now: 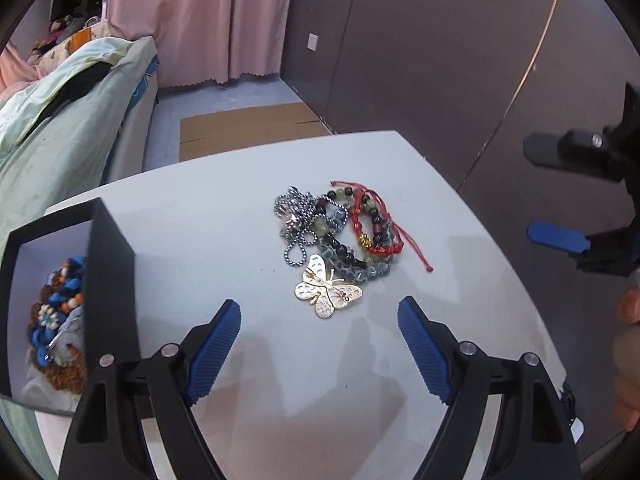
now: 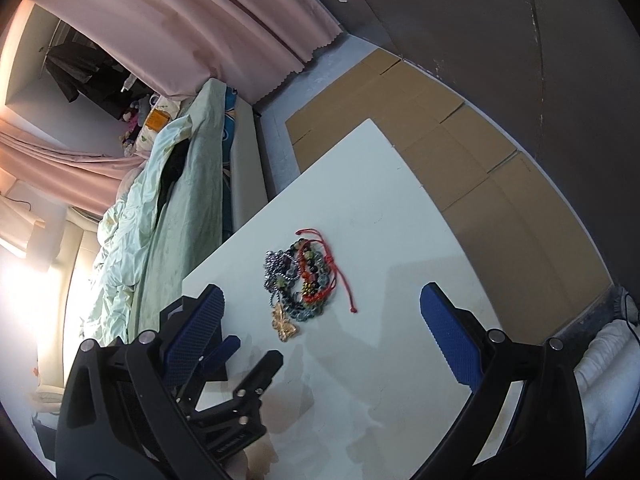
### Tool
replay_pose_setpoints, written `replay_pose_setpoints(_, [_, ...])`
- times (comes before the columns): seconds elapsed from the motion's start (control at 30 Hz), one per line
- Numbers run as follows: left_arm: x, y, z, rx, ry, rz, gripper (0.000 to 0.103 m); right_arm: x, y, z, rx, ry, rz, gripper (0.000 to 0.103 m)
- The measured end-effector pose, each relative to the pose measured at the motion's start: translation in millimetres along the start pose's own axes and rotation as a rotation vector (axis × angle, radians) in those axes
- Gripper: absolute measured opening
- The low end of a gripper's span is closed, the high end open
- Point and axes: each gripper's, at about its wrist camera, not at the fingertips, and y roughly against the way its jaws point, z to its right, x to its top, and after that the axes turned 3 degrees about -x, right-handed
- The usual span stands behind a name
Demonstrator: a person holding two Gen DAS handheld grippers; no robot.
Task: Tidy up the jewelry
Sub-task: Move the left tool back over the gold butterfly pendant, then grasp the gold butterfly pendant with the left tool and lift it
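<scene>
Several pieces already in box [image 1: 112, 272]; jewelry pile [image 1: 336, 236] remains on surface [image 1: 224, 240]; left tongs [image 1: 319, 350] and right tongs [image 2: 322, 340] both wide, empty.

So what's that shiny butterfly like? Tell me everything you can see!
The butterfly is a flat, gold-coloured ornament, metal by the look of it, with four pale wings full of little cut-out holes and thin gold feelers. It lies flat on the white table, at the near end of the jewelry pile. One upper wing touches or overlaps the grey bead bracelet. Nothing holds it. Whether it has a pin underneath cannot be seen.
</scene>
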Motion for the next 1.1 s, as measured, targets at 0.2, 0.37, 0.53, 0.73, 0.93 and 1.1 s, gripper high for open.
replay_pose_setpoints(0.2, [3,-20,-1,-0.003,0.0,-0.027,0.077,5,-7,-1,-0.046,0.007,0.001,0.097])
replay_pose_setpoints(0.37, [8,-28,3,0.025,-0.024,-0.02,0.073,6,-20,0,-0.08,0.012,-0.034,0.084])
replay_pose_setpoints(0.53, [8,-32,8,0.098,-0.073,-0.019,0.051,6,-22,-3,-0.095,0.028,-0.034,0.081])
replay_pose_setpoints(0.73, [10,-25,-3,0.077,-0.03,-0.019,0.039,2,-27,-9,-0.092,0.059,-0.05,0.079])
replay_pose_setpoints(0.93, [9,-15,-4,0.07,-0.032,0.0,0.039,0,-25,-9,-0.084,0.057,-0.046,0.077])
replay_pose_setpoints(1.1, [10,0,-9,0.066,-0.013,0.025,0.039,-2,-25,-8,-0.082,0.062,-0.051,0.072])
